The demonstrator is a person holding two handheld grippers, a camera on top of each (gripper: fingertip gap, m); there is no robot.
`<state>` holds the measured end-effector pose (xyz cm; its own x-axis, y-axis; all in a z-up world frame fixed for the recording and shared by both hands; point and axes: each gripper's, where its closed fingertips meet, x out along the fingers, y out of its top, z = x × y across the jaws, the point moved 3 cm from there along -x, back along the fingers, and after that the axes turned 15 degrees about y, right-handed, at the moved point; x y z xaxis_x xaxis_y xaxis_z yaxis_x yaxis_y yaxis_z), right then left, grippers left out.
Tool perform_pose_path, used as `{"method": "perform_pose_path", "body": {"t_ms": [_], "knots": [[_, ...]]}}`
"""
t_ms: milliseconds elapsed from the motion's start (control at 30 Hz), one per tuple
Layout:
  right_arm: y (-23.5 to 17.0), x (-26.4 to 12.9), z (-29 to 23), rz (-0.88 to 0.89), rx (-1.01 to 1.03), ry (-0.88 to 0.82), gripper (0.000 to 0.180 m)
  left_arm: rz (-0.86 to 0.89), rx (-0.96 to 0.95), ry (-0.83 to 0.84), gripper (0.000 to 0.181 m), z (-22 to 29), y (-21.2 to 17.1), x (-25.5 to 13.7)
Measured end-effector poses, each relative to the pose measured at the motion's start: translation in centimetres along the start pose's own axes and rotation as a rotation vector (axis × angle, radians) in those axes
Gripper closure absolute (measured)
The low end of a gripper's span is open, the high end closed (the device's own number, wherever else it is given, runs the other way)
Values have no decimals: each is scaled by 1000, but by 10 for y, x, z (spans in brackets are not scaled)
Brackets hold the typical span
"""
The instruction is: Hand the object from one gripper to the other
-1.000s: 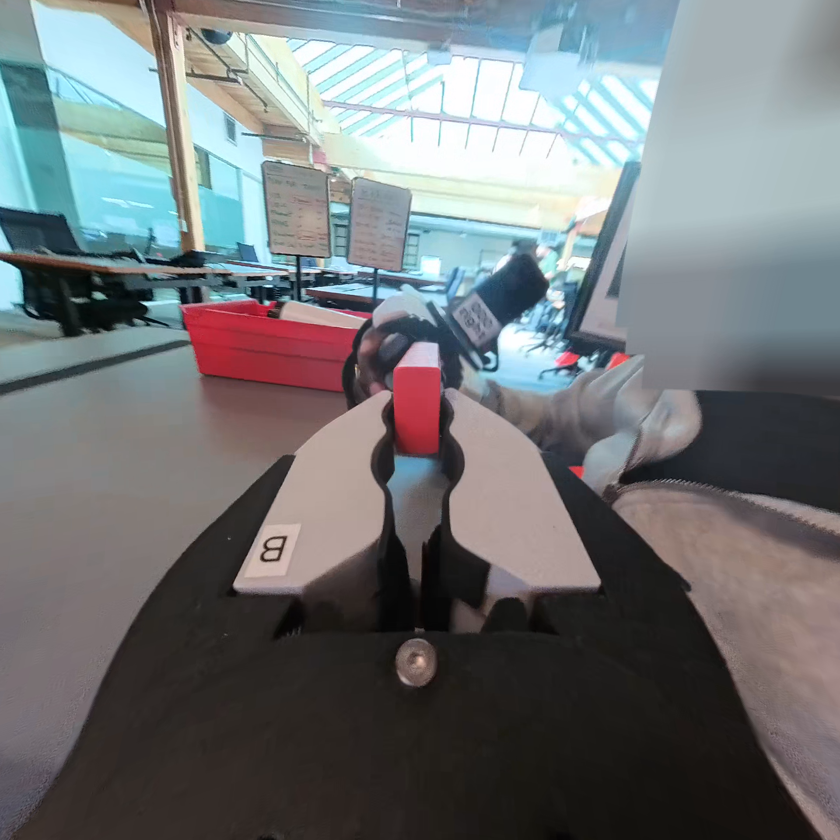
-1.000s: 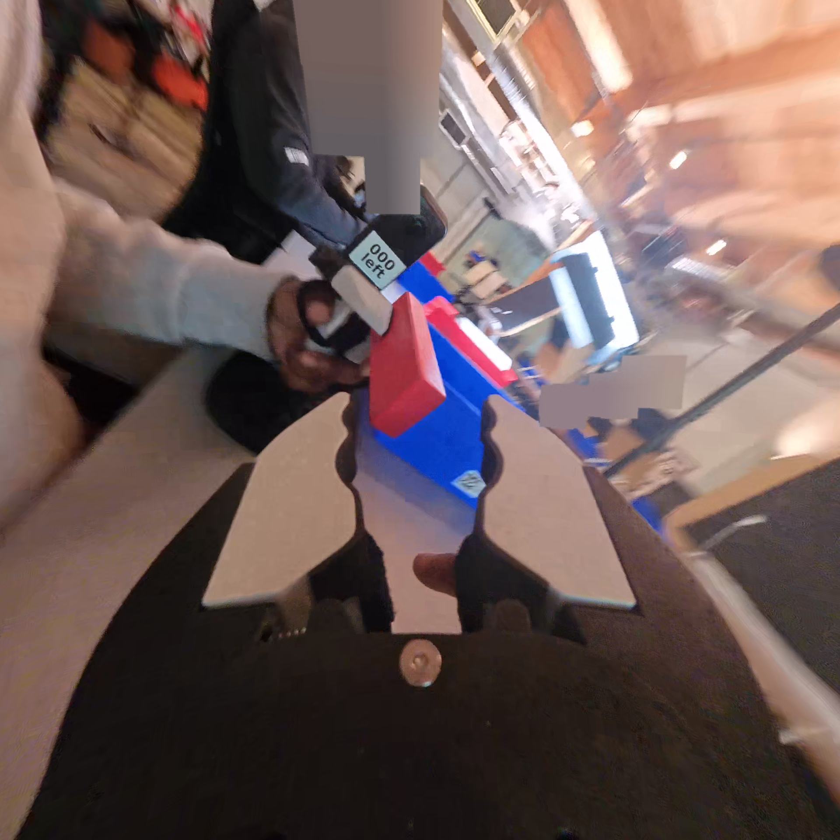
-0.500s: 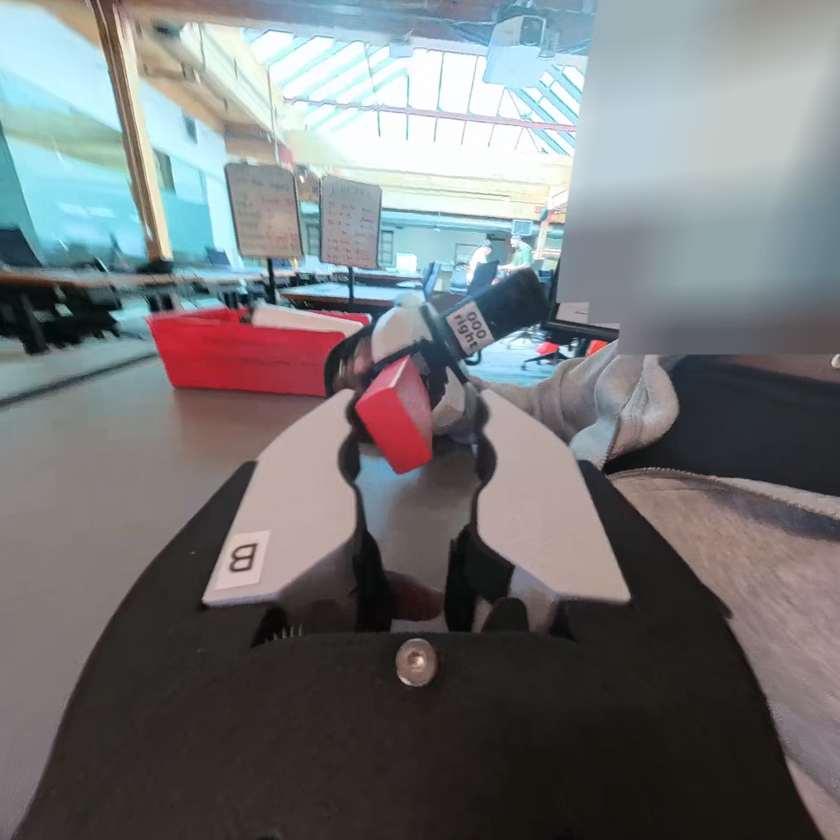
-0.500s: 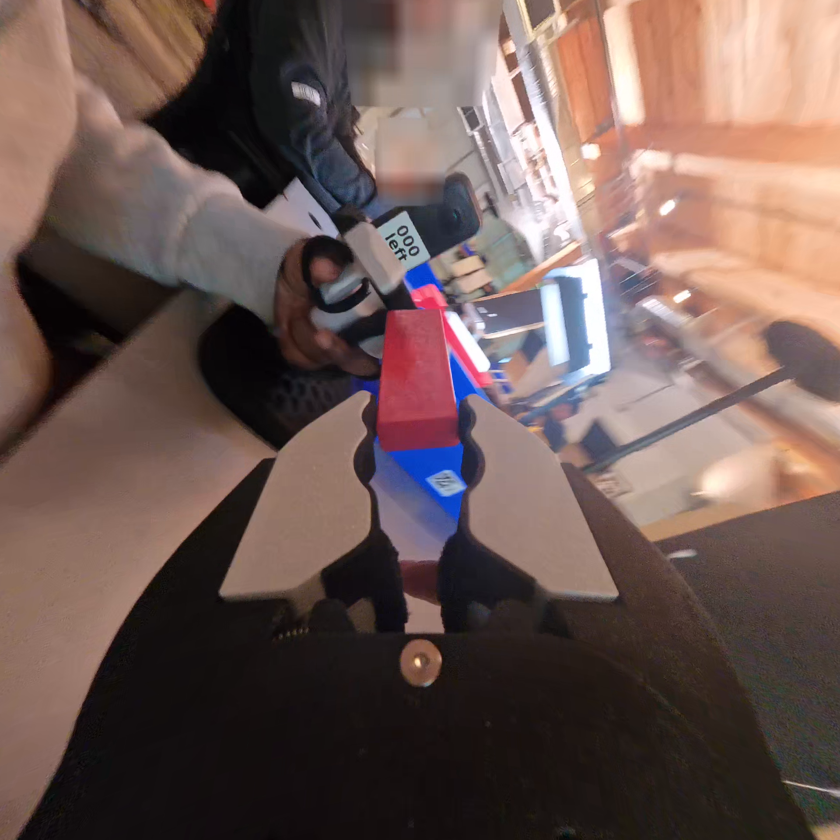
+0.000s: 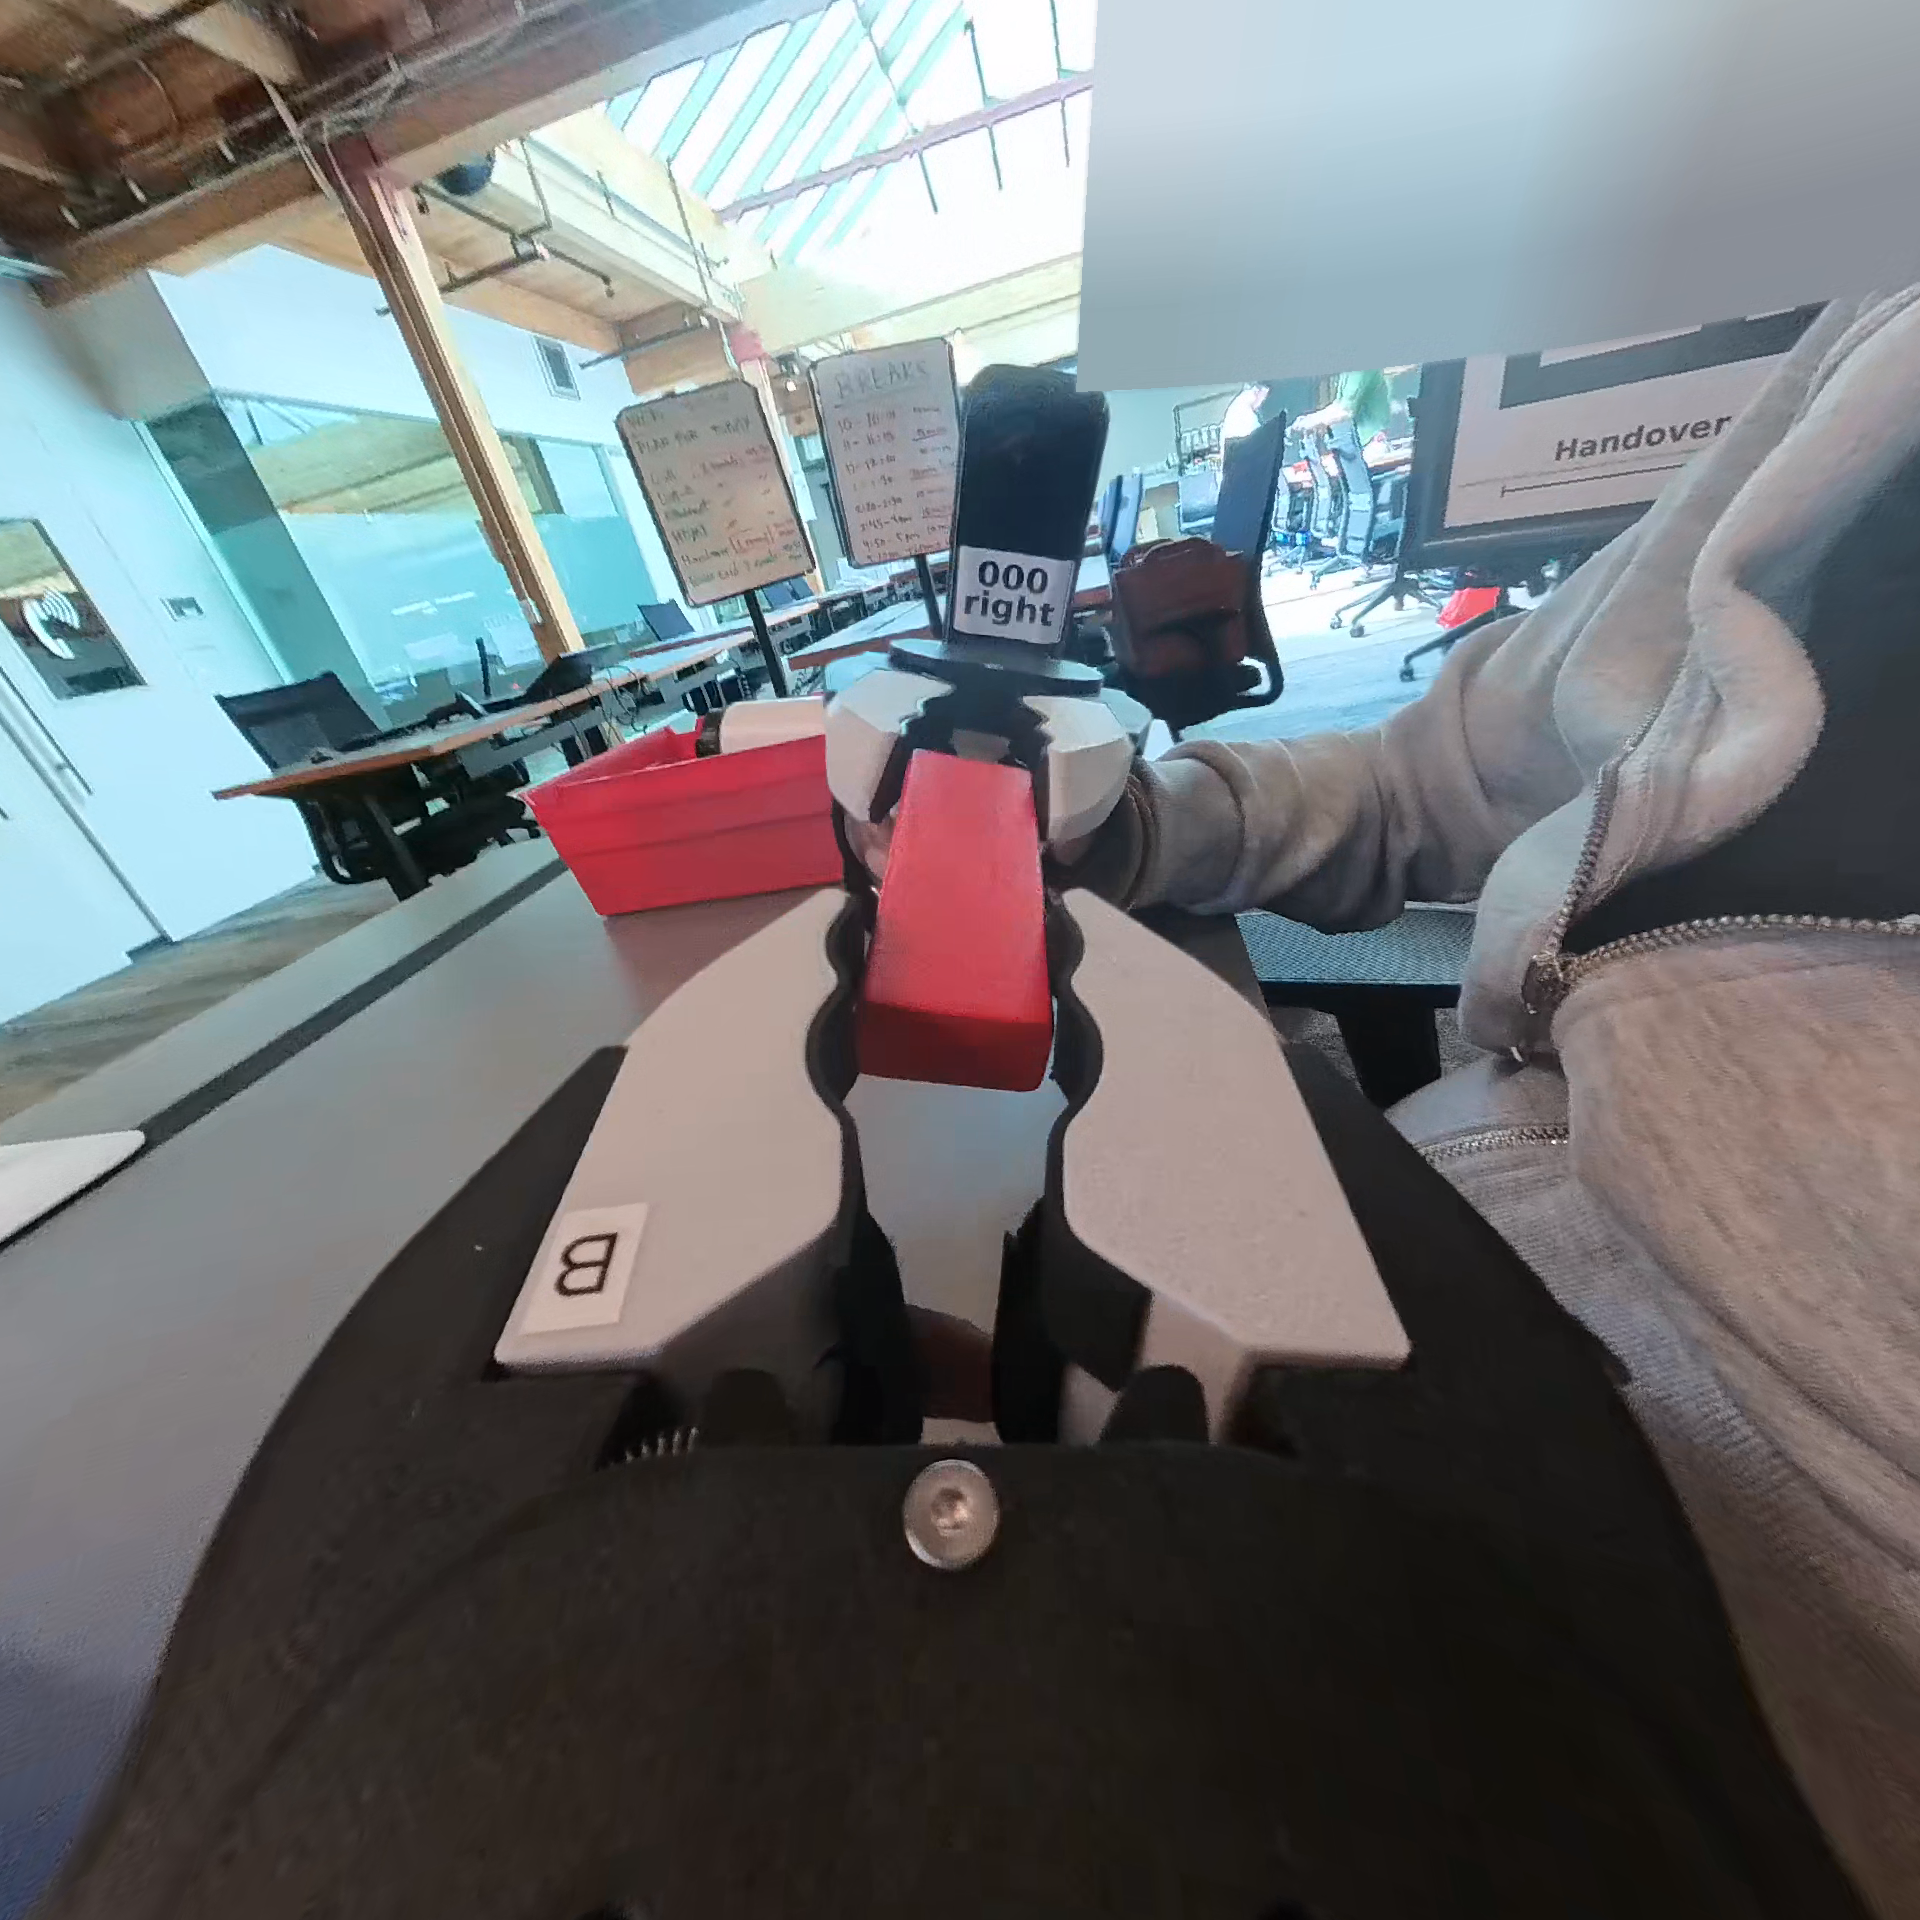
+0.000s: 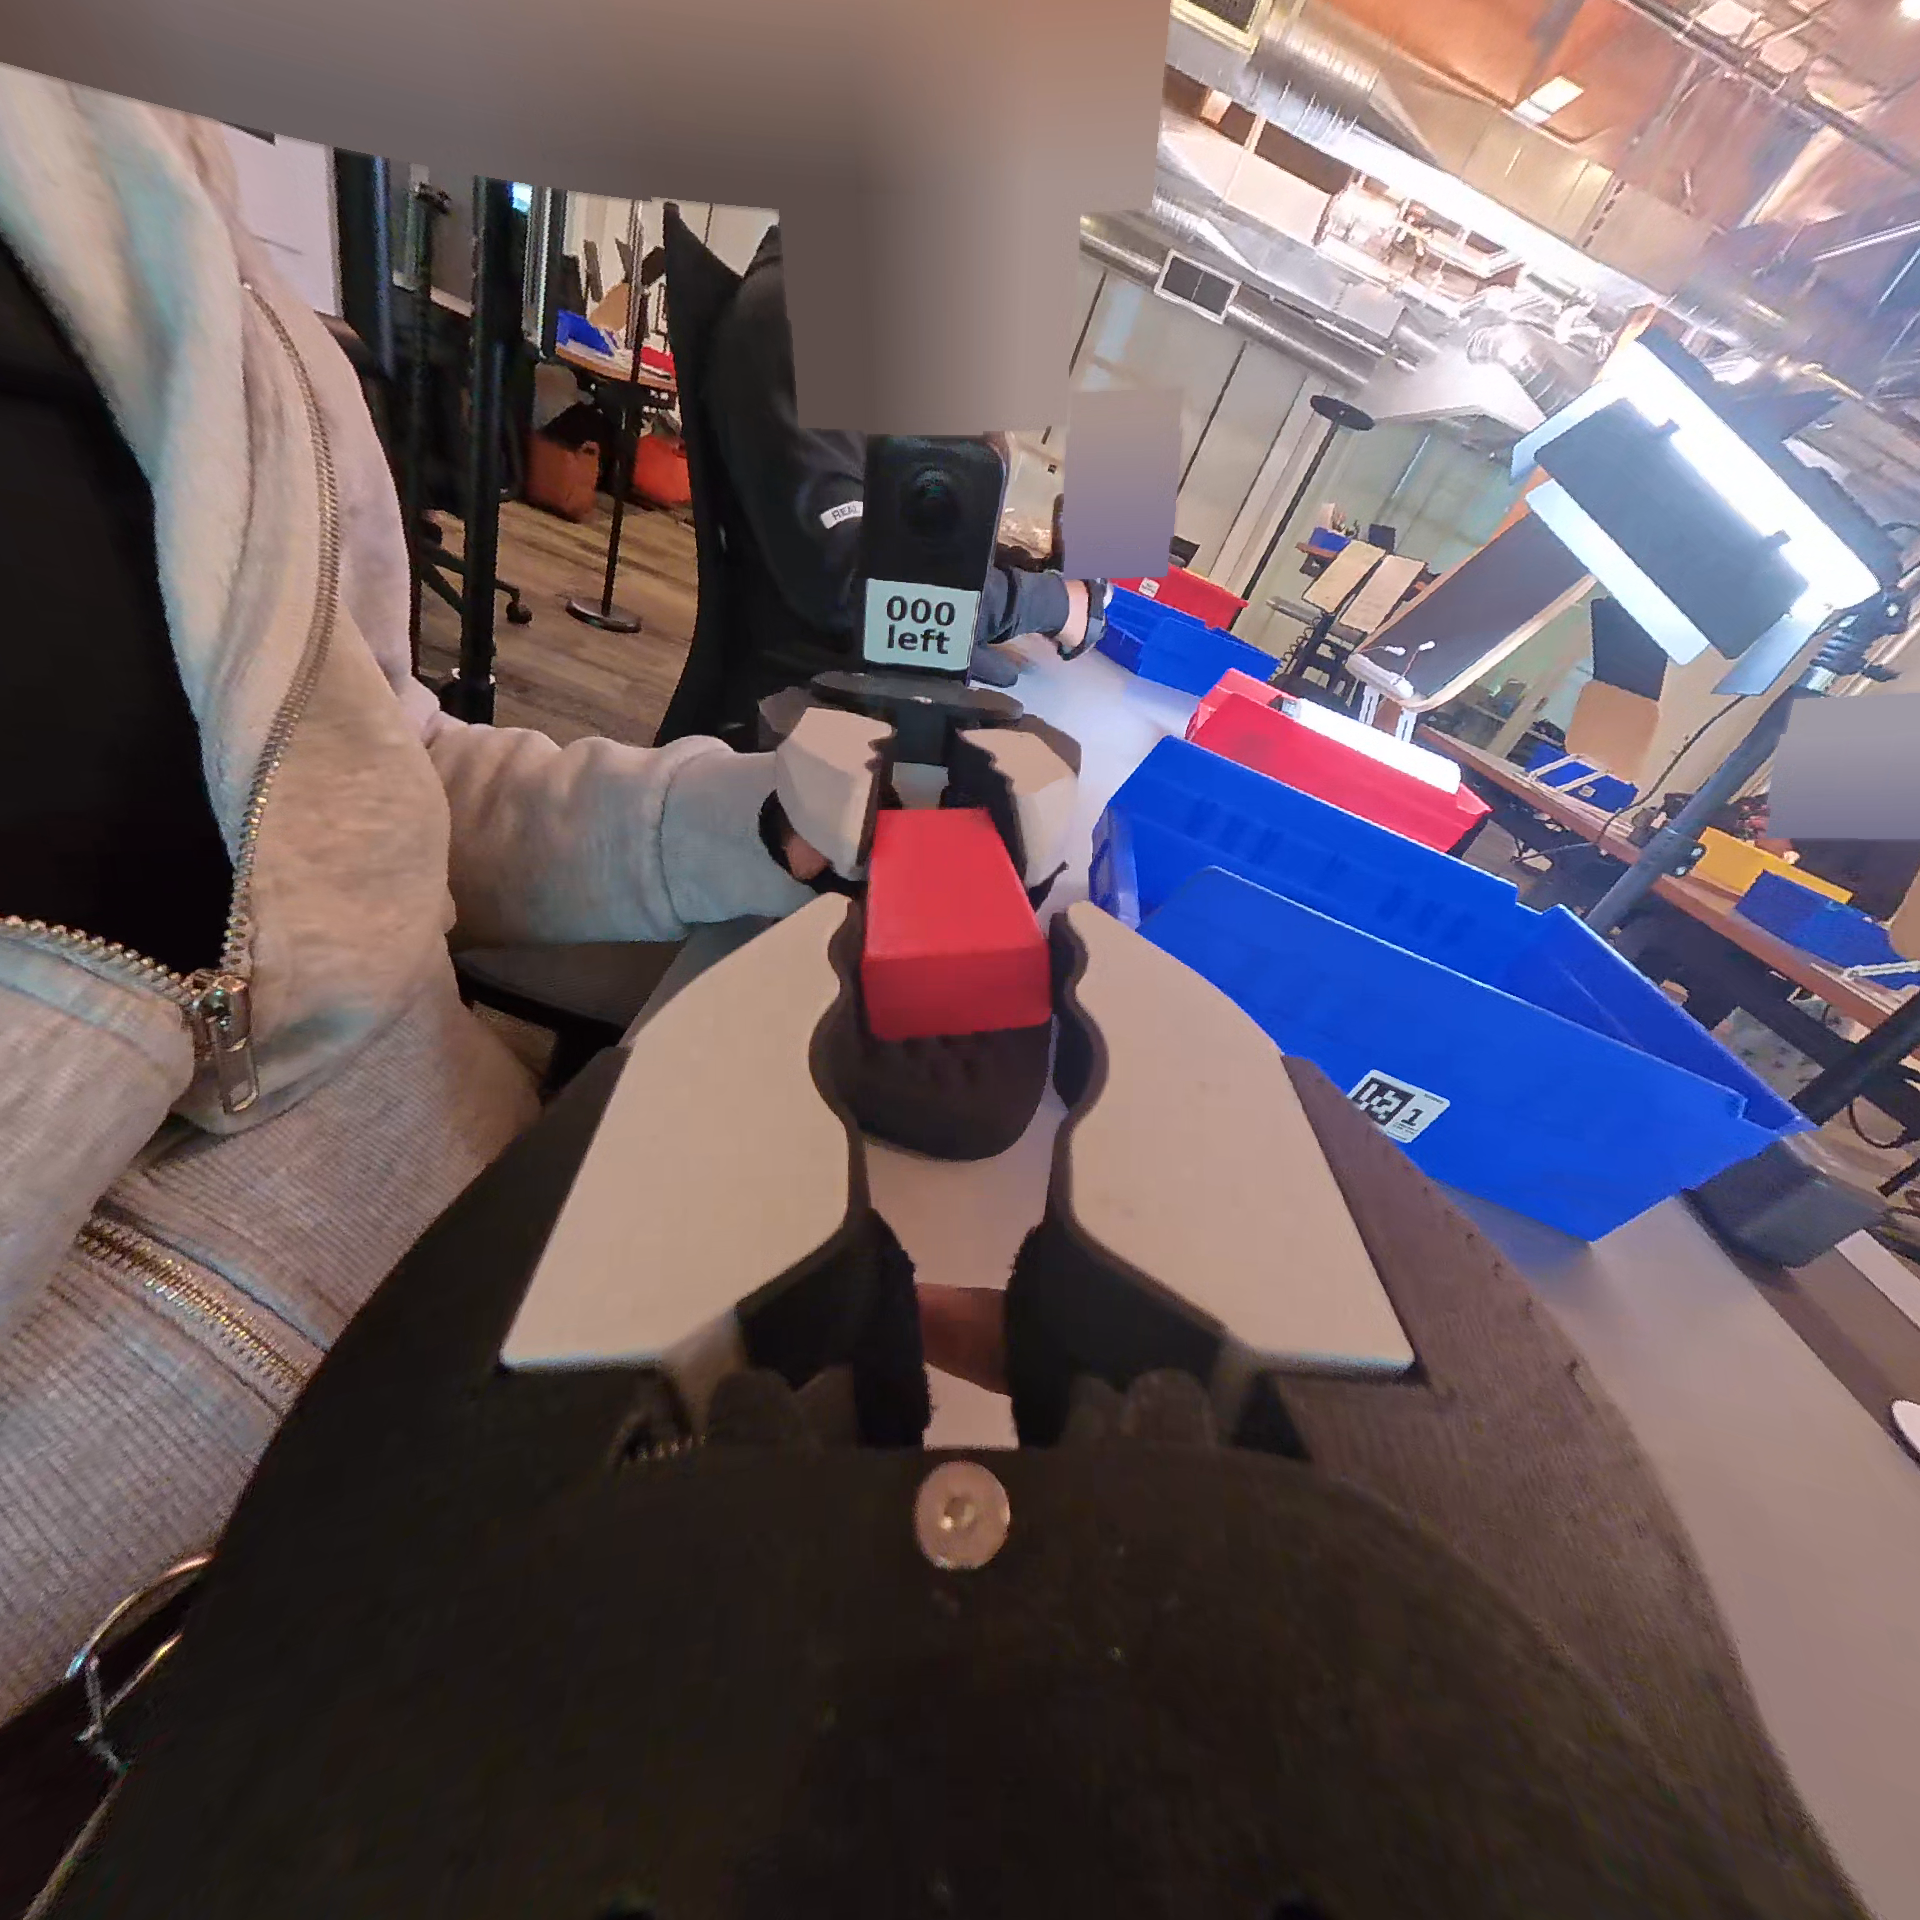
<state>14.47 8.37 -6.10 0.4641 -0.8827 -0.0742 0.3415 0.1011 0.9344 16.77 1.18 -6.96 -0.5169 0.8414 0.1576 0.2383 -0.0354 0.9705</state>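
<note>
Spanning both grippers, red block (image 5: 956, 935): re-entered between left gripper (image 5: 951, 997) jaws; right gripper (image 6: 951, 971) pinching opposite end; return handover begun.

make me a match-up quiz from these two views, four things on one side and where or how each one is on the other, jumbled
Things:
1. red block
2. blue bin
3. red bin
4. whiteboards

Place or state:
a. stand on poles beside a wooden post, far back
b. a white thing lies in it
c. gripped at one end by the left gripper and at the other by the right gripper, off the table
d. bears a square black-and-white tag on its side

Pairs: 1-c, 2-d, 3-b, 4-a
</note>
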Motion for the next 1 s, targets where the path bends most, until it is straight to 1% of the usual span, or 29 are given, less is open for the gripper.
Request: {"method": "perform_pose_path", "body": {"t_ms": [67, 133, 167, 200, 300, 367, 467, 533, 600, 633, 667, 733, 767, 800, 833, 867, 900, 967, 1000], "knots": [[2, 0, 0, 6, -18, -10, 145, -8, -27, -8, 147, 0, 0, 0], [1, 1, -1, -27, -104, -37, 143, -13, -111, -27, 148, -3, 2, -2], [0, 0, -1, -60, -187, -66, 133, -18, -173, -45, 148, -4, 3, -4], [0, 0, -2, -101, -289, -102, 128, -26, -227, -54, 148, -6, 3, -4], [-4, 2, -9, -257, -618, -169, 126, -59, -306, -68, 148, -9, 0, -4], [-12, 7, -13, -351, -710, -165, 126, -78, -349, -59, 148, -12, -2, -3], [-22, 11, -11, -464, -837, -201, 126, -58, -403, -81, 148, -13, 1, -5], [-29, 13, -11, -519, -874, -199, 131, -62, -429, -69, 148, -16, 0, -4], [-27, 14, -8, -531, -913, -243, 145, -72, -419, -73, 148, -14, -1, -4], [-26, 14, -8, -535, -930, -254, 159, -79, -413, -74, 148, -13, -2, -3], [-25, 14, -7, -538, -942, -268, 161, -78, -415, -71, 148, -14, -1, -3], [-22, 13, -7, -515, -915, -270, 163, -69, -400, -81, 148, -12, 0, -3], [-20, 12, -8, -483, -851, -245, 163, -42, -362, -91, 145, -9, 3, -4], [-20, 11, -8, -446, -765, -218, 163, 0, -309, -91, 132, -6, 7, -5], [-19, 10, -6, -407, -669, -194, 163, 38, -235, -76, 126, -3, 10, -6], [-19, 9, -5, -364, -562, -166, 163, 57, -146, -55, 123, 0, 10, -6], [-18, 7, -3, -317, -447, -135, 163, 58, -67, -32, 122, 1, 8, -5], [-17, 5, -2, -227, -258, -74, 163, 43, 25, 13, 124, 1, 4, -2], [-16, 4, -2, -192, -198, -50, 163, 34, 61, 41, 131, -1, 2, 0]]}}
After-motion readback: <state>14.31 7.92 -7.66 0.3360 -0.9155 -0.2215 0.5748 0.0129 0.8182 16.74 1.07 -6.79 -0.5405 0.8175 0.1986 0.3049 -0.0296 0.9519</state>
